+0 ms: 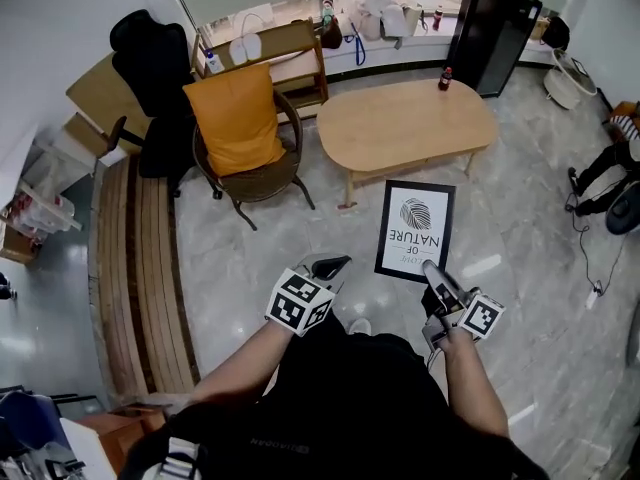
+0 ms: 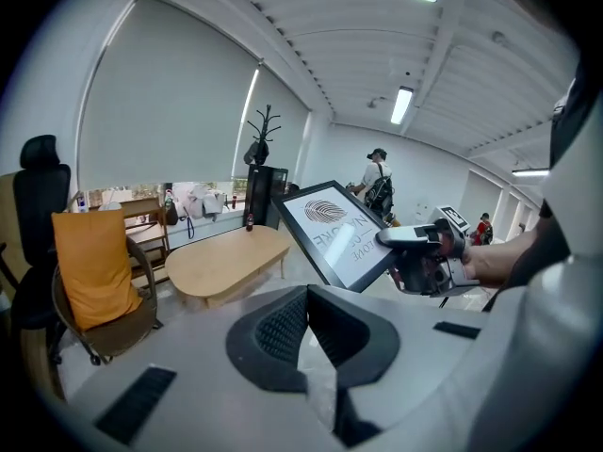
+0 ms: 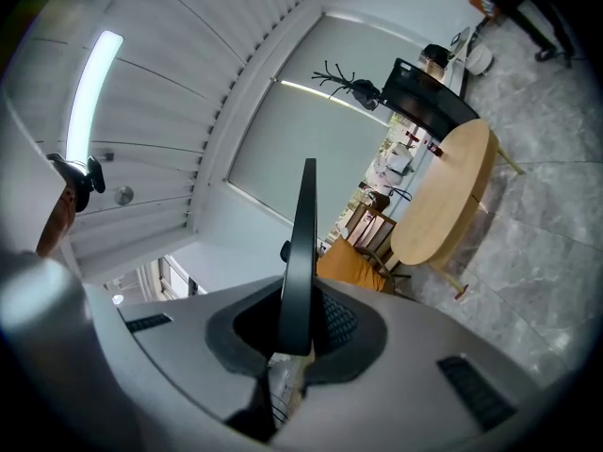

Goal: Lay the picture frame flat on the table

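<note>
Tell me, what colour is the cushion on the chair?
Orange. The cushion shows best in the head view.

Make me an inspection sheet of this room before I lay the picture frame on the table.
Surface: oval light-wood table, bare except for a small dark bottle at its far edge.
Job's things: black-framed leaf print, held in the air short of the table.
Clutter: rattan chair with orange cushion beside the table.
Grippers: right gripper shut on the frame's edge; left gripper shut, empty.
Cables: black cable on the floor at right.
Surroundings: slatted wooden bench, black cabinet.
</note>
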`<action>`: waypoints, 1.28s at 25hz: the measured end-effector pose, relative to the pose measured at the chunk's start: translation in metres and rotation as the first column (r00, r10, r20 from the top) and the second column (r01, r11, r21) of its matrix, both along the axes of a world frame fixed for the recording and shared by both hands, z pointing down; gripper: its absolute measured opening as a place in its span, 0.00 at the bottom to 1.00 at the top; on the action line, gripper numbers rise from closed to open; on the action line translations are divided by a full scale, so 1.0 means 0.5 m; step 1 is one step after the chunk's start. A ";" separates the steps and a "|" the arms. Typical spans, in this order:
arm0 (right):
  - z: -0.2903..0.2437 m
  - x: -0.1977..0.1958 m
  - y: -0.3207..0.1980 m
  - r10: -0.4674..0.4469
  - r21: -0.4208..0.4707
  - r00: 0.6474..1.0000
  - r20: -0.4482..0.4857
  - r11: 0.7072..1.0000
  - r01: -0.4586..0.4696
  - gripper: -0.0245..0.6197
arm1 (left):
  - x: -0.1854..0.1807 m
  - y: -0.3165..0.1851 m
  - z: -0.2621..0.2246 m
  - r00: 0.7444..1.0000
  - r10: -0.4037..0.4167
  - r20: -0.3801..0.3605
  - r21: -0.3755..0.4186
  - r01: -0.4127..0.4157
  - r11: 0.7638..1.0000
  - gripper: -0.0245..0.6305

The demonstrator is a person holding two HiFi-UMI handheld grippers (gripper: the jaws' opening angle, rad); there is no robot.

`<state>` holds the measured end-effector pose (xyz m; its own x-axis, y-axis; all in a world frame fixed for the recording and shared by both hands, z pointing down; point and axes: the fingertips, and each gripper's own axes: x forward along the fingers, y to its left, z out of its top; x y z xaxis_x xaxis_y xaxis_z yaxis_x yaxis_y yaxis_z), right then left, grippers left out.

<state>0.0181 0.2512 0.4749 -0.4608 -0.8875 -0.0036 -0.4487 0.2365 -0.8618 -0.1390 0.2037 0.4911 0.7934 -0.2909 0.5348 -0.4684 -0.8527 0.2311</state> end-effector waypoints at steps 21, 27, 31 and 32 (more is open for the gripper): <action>0.088 0.265 -0.515 0.055 -0.170 0.992 -0.114 0.983 -0.074 0.07 | 0.294 -0.613 0.092 0.993 0.119 0.018 -0.089 -0.117 0.989 0.05; 0.151 0.330 -0.706 0.069 -0.239 0.983 -0.168 0.965 -0.109 0.07 | 0.313 -0.812 0.116 0.995 0.099 0.033 -0.079 -0.096 0.992 0.05; 0.200 0.358 -0.786 0.065 -0.307 0.983 -0.170 0.945 -0.116 0.07 | 0.309 -0.869 0.139 0.996 0.083 0.039 -0.114 -0.078 0.990 0.05; 0.210 0.364 -0.806 0.052 -0.320 0.983 -0.176 0.941 -0.107 0.07 | 0.306 -0.878 0.147 0.996 0.077 0.044 -0.126 -0.071 0.990 0.05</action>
